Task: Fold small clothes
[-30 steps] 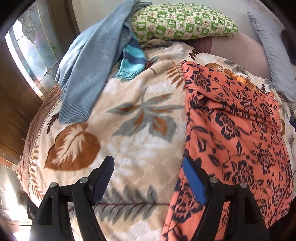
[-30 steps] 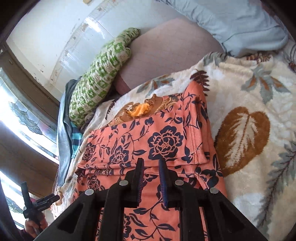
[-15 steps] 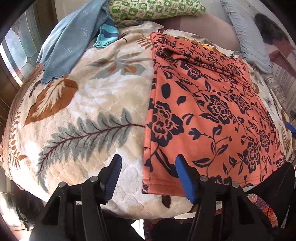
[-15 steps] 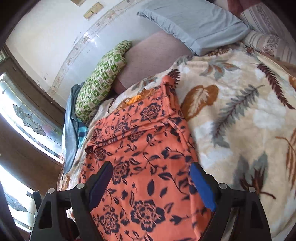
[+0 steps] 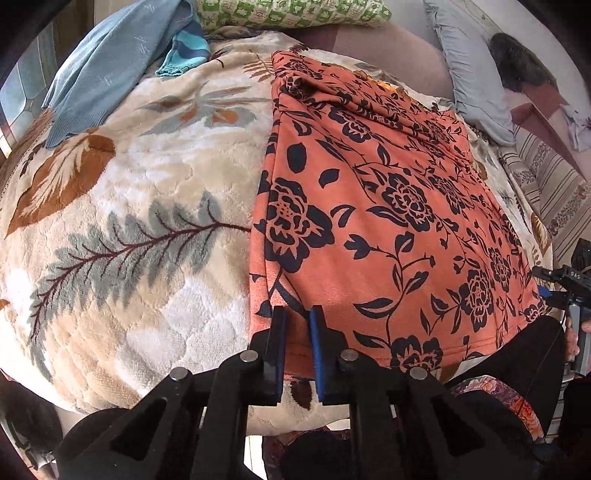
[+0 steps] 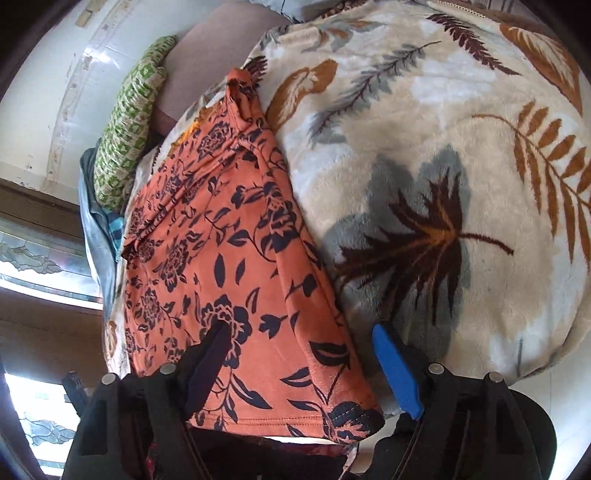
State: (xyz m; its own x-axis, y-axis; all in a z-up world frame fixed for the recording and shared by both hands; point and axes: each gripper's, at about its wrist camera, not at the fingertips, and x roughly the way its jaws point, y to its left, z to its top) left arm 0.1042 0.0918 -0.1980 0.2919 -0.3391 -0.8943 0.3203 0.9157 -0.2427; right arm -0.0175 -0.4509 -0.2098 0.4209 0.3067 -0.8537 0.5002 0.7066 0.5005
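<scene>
At the bed's edge, left tool (image 5: 297,325) pinches orange garment (image 5: 388,206).

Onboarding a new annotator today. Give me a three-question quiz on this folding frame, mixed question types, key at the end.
1. True or false: the left claw is closed on the near hem of the orange floral garment.
2. Multiple choice: the right claw is A) clamped on the hem, B) open, its fingers either side of the garment's near corner, C) out of view.
3. Short answer: what lies on the leaf-print blanket at its far left, beside the green patterned pillow?

Key: 1 true; 2 B; 3 a light blue sweater.
</scene>
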